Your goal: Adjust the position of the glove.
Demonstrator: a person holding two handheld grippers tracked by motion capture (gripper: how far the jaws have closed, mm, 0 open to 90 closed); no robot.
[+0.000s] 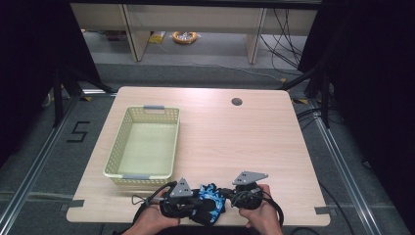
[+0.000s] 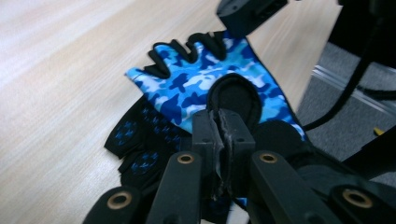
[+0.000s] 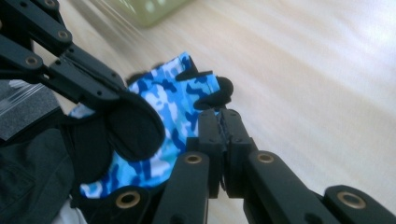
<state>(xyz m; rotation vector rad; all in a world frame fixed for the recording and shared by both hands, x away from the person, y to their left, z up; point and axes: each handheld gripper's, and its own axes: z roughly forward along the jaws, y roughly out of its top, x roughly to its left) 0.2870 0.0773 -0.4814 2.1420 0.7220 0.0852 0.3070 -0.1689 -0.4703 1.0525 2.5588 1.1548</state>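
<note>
Near edge of the wooden table (image 1: 254, 142), centre: a blue camouflage fingerless glove (image 1: 211, 195) held between the two grippers. Left gripper (image 2: 223, 128) has its jaws clamped on the glove's black wrist tab; a second, dark glove (image 2: 140, 144) with blue dots lies under it on the tabletop. Right gripper (image 3: 223, 135) has its jaws pressed together at the glove's edge, pinching the fabric. A pale yellow-green basket (image 1: 117, 152) stands just beyond the left gripper.
</note>
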